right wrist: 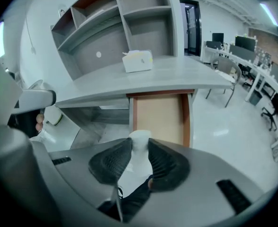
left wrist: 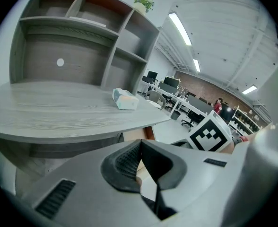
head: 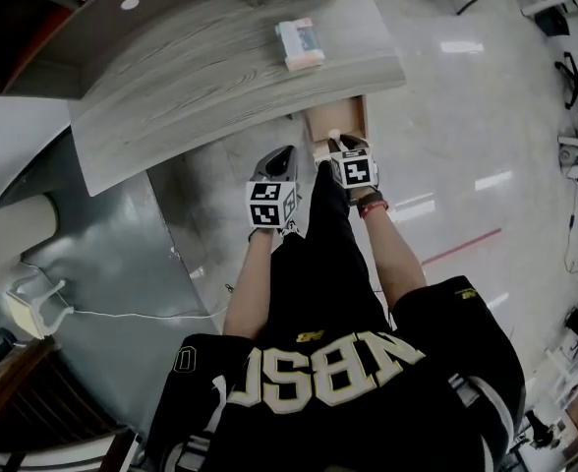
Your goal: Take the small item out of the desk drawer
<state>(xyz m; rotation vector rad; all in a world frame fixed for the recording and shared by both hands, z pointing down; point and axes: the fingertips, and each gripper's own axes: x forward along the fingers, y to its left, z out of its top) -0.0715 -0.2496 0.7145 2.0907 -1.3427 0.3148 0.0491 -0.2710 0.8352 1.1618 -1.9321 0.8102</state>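
A: Head view: which step is reached?
B: The item (head: 334,137) is held by the right gripper (head: 340,147) at the front of the open drawer (head: 340,116) under the table (head: 220,77). It is judged lifted out, and carrying it clear is called for next.
A: Left gripper view?
B: The left gripper (left wrist: 140,145) is seen with its fingers (left wrist: 127,162) pressed together and nothing held.
A: Right gripper view?
B: The item is clamped between the fingers, and the drawer is seen bare.

The left forearm (head: 248,285) and the right forearm (head: 397,252) are both bare and reach forward and down from the body, close beside each other. The left gripper (head: 281,157) is a little nearer to the body than the right one. Its two jaws are pressed together and hold nothing. The right gripper (head: 338,144) points ahead, and its pads press from both sides on a small white item (right wrist: 140,143). A dark band sits on the right wrist (head: 372,205).
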